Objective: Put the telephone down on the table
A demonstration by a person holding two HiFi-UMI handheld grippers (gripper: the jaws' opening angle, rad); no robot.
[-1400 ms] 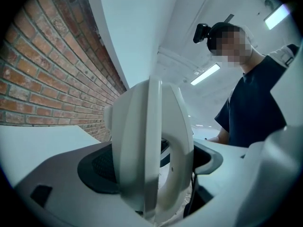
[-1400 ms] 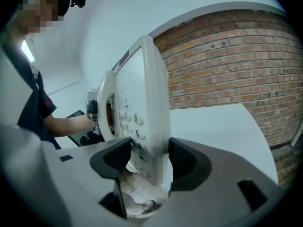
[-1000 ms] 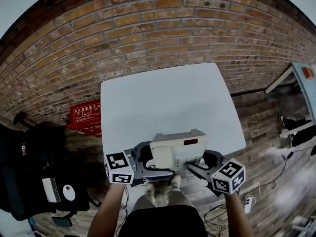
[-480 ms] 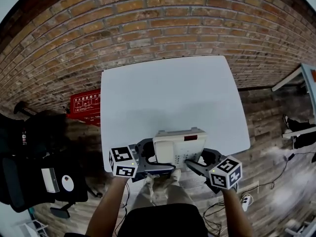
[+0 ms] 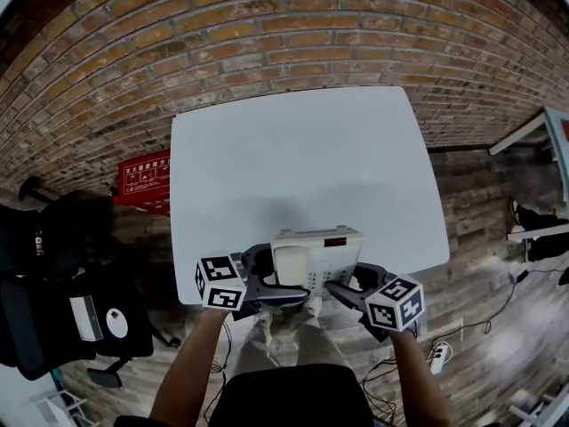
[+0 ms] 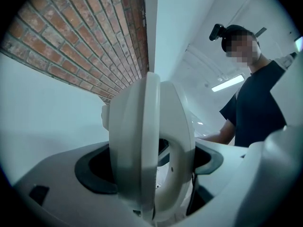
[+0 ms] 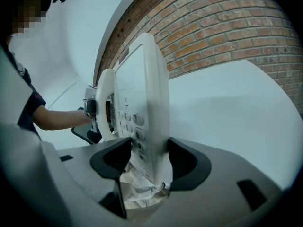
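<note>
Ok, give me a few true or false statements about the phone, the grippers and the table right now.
1. The left gripper and the right gripper both clamp the telephone. True.
2. The telephone is black. False: it is white.
3. The right gripper grips the keypad side. True.
4. A red sign lies to the right of the table. False: it lies on the floor to the table's left.

Nothing reads clearly: the red sign (image 5: 140, 183) beside the table's (image 5: 302, 149) left edge carries white characters too small; the telephone's (image 7: 142, 103) key markings blur.
</note>
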